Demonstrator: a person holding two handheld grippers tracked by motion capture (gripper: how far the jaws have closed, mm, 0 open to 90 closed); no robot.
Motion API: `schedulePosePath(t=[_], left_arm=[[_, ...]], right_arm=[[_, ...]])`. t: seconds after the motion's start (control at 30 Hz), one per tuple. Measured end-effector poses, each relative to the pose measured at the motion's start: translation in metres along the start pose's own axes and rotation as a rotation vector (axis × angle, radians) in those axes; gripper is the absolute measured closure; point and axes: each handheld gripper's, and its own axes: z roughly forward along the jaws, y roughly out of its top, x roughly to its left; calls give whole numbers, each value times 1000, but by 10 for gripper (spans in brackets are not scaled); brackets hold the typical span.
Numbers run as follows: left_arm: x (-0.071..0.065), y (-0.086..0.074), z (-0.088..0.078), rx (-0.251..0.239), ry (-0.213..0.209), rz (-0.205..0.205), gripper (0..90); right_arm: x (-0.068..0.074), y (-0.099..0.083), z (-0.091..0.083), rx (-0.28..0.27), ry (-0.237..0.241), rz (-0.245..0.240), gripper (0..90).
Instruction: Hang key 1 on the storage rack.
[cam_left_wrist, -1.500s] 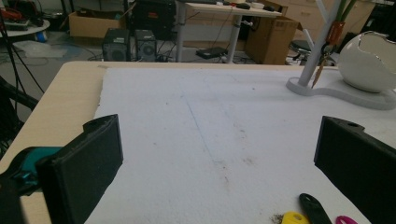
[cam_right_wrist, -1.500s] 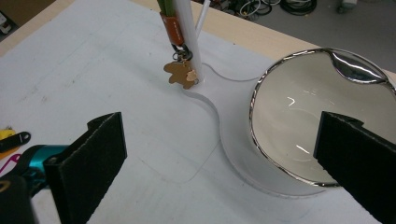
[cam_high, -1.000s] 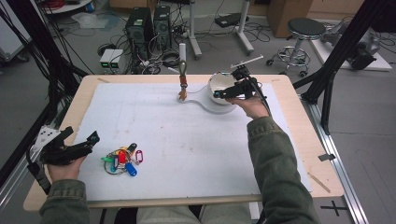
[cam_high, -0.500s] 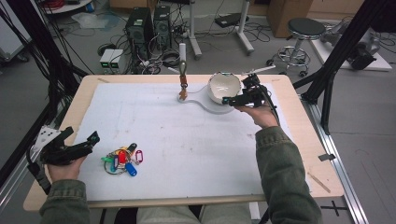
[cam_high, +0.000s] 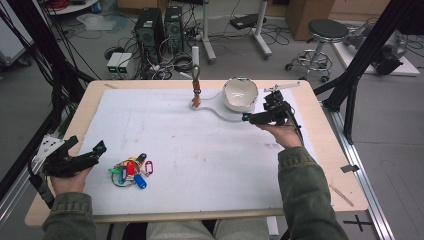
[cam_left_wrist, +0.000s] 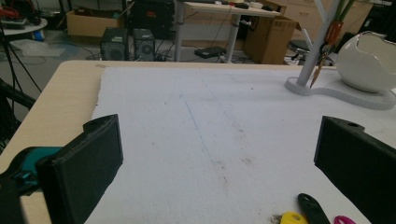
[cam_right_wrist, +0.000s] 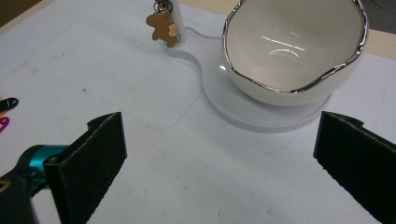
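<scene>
A white bowl (cam_high: 240, 94) with a silver rim sits on a flat white base (cam_high: 220, 109) at the far middle of the mat. A thin post (cam_high: 195, 65) rises from that base with a brown gingerbread-shaped tag (cam_high: 197, 91) hanging on it. My right gripper (cam_high: 252, 118) hovers just right of and nearer than the bowl, open and empty; its own view shows the bowl (cam_right_wrist: 292, 46) and the tag (cam_right_wrist: 163, 25) ahead. A bunch of coloured keys (cam_high: 131, 170) lies near left. My left gripper (cam_high: 90, 143) is open and empty, just left of the keys (cam_left_wrist: 308, 212).
A white mat (cam_high: 200, 150) covers most of the wooden table (cam_high: 330, 165). Black frame poles (cam_high: 360, 65) stand at both sides. Beyond the far edge are computer towers (cam_high: 155, 25), cables and a stool (cam_high: 325, 32).
My right gripper has drawn back from over the bowl toward the person's side, now sitting lower beside it. The left gripper and the keys have stayed put.
</scene>
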Motion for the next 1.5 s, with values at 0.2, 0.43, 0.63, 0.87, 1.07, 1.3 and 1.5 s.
schedulePosePath(t=[0.2, 0.43, 0.63, 0.87, 1.07, 1.3, 1.5], left_arm=[[0, 0, 0, -1, 2, -2, 17], [0, 0, -1, -1, 2, -1, 17], [0, 0, 0, 0, 1, -2, 17], [0, 0, 0, 0, 1, -3, 17], [0, 0, -1, 2, 2, -1, 17], [0, 0, -1, 2, 1, 0, 17], [0, 0, -1, 3, -1, -2, 17]], right_arm=[[2, -16, -4, -10, -9, -30, 16], [1, -31, -13, -64, -40, -47, 16], [-2, -44, -24, -132, -59, -47, 16], [-2, -62, -27, -152, -74, -50, 16], [0, -80, -27, -207, -122, -61, 16], [-4, -100, -32, -269, -118, -5, 16], [-6, -114, -35, -295, -123, 16, 16]])
